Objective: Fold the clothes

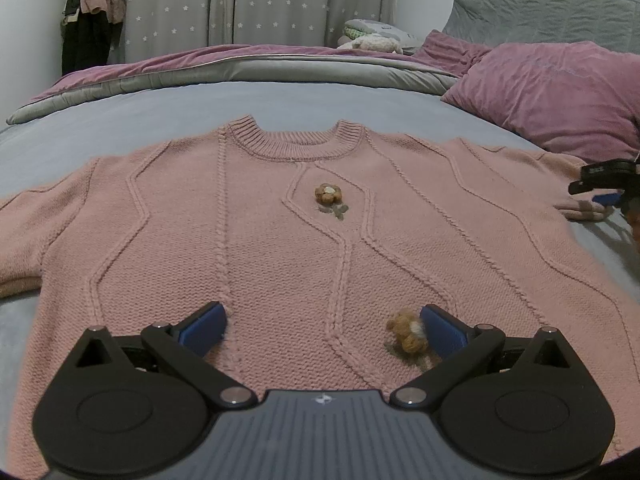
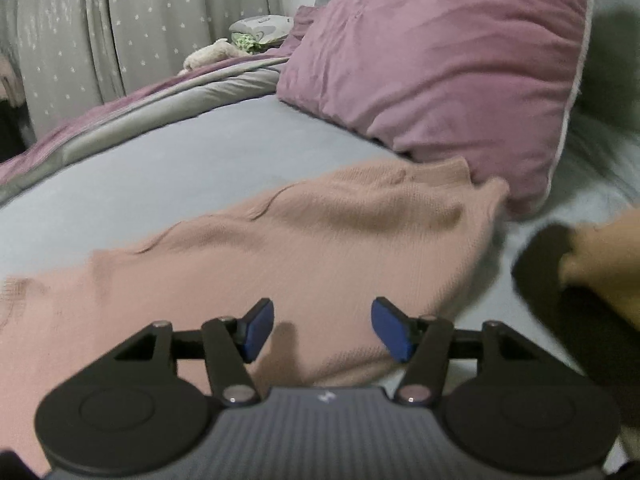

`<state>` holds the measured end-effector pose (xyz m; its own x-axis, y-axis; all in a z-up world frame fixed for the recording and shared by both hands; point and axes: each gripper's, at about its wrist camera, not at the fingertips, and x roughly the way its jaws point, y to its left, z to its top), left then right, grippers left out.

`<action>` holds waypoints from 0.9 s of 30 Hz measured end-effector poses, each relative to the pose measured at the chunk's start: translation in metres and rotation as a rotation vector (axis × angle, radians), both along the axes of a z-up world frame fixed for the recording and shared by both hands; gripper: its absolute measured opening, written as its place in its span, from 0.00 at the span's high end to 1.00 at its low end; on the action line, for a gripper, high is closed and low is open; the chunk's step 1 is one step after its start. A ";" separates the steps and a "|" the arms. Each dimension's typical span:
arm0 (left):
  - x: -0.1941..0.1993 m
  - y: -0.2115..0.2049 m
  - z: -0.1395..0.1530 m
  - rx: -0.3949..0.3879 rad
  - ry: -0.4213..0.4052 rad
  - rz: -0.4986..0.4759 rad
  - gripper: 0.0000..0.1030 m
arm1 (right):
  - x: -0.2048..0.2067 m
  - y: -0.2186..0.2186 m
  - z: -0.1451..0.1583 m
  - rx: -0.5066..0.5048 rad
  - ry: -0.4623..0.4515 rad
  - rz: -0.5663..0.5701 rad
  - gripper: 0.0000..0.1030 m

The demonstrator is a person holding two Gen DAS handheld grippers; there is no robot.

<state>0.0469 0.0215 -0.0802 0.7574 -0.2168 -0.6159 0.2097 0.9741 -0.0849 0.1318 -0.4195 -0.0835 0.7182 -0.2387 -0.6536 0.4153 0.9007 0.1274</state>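
A pink cable-knit sweater (image 1: 280, 248) lies flat, front up, on the blue-grey bed sheet (image 1: 160, 108), neck away from me, with two small knitted flowers on its chest. My left gripper (image 1: 322, 330) hovers open over the sweater's lower middle, one blue pad beside the nearer flower (image 1: 408, 336). In the left wrist view the right gripper (image 1: 600, 194) shows at the far right, by the sleeve cuff. In the right wrist view my right gripper (image 2: 322, 330) is open above the sweater's right sleeve (image 2: 320, 232), nothing between its pads. The image there is blurred.
A purple pillow (image 2: 440, 72) lies just beyond the sleeve's end. A rolled purple and grey duvet (image 1: 240, 68) runs along the bed's far side, with soft toys (image 1: 376, 38) behind it. Star-print curtains (image 1: 260, 0) hang at the back. A hand (image 2: 600, 248) shows at the right.
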 end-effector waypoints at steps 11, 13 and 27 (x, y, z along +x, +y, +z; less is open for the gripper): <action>-0.010 -0.016 0.010 0.053 -0.008 -0.047 0.08 | -0.092 0.021 0.006 0.431 0.068 0.080 0.46; -0.015 -0.019 0.014 0.047 -0.009 -0.075 0.10 | -0.107 0.019 0.003 0.517 0.085 0.104 0.46; -0.104 -0.095 0.046 -0.043 -0.042 -0.459 0.14 | -0.149 -0.023 -0.027 0.976 0.141 0.241 0.44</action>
<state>-0.0572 -0.0739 -0.0342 0.6015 -0.5602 -0.5696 0.6223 0.7756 -0.1055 -0.0170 -0.4429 -0.1101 0.5777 0.5856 -0.5686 0.3046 0.4916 0.8158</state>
